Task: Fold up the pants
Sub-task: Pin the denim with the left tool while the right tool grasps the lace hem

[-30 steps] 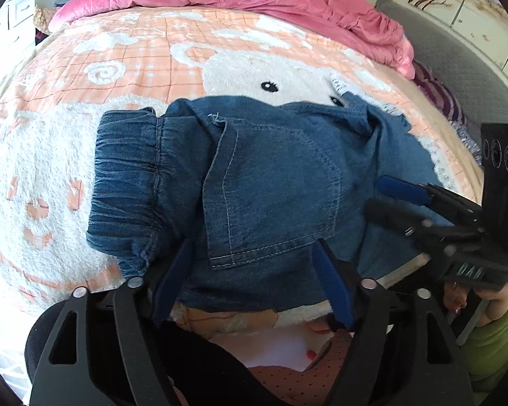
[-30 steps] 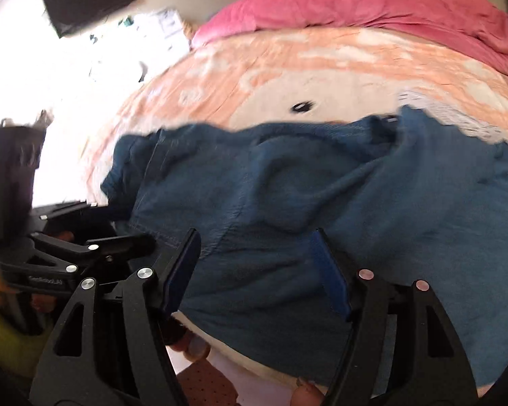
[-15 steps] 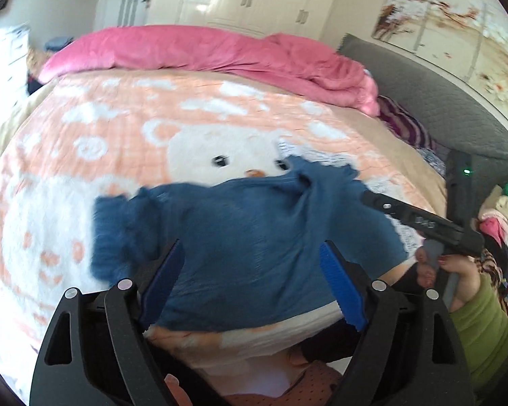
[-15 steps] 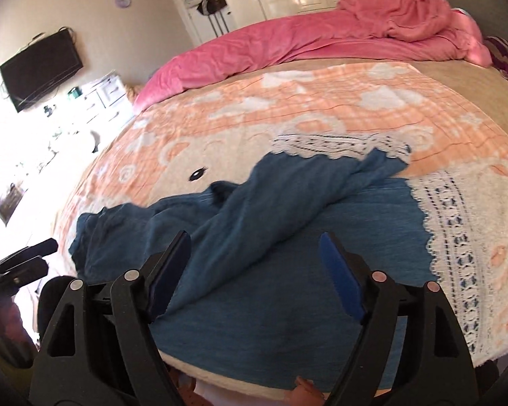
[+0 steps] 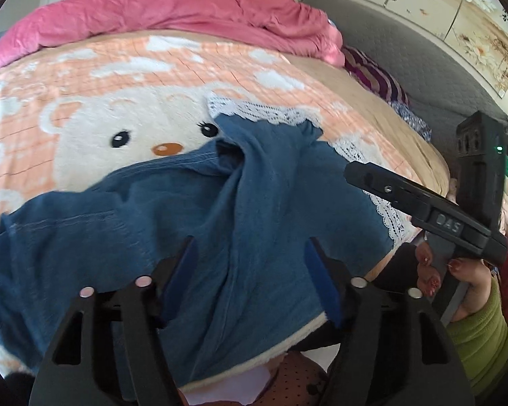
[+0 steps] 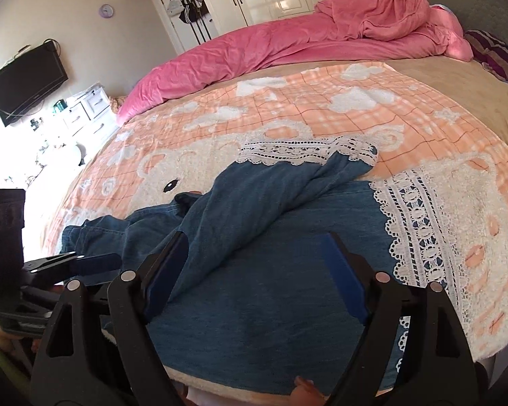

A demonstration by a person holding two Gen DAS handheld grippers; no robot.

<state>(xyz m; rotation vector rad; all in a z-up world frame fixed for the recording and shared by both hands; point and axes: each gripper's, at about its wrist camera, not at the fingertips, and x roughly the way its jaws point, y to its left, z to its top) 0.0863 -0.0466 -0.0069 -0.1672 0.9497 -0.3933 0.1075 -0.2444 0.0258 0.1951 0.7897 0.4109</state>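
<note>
I hold both the left tongs (image 5: 250,274) and right tongs (image 6: 254,270) apart, gripping nothing, above the pants (image 6: 271,237). They lie rumpled on the bed (image 6: 321,111), one leg crossing the other, so I judge straightening comes first.

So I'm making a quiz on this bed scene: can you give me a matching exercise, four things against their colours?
Things:
1. pants
2. duvet
3. lace trim
4. TV

Colours:
a. white
b. black
c. blue
d. pink

Pairs: 1-c, 2-d, 3-a, 4-b
</note>
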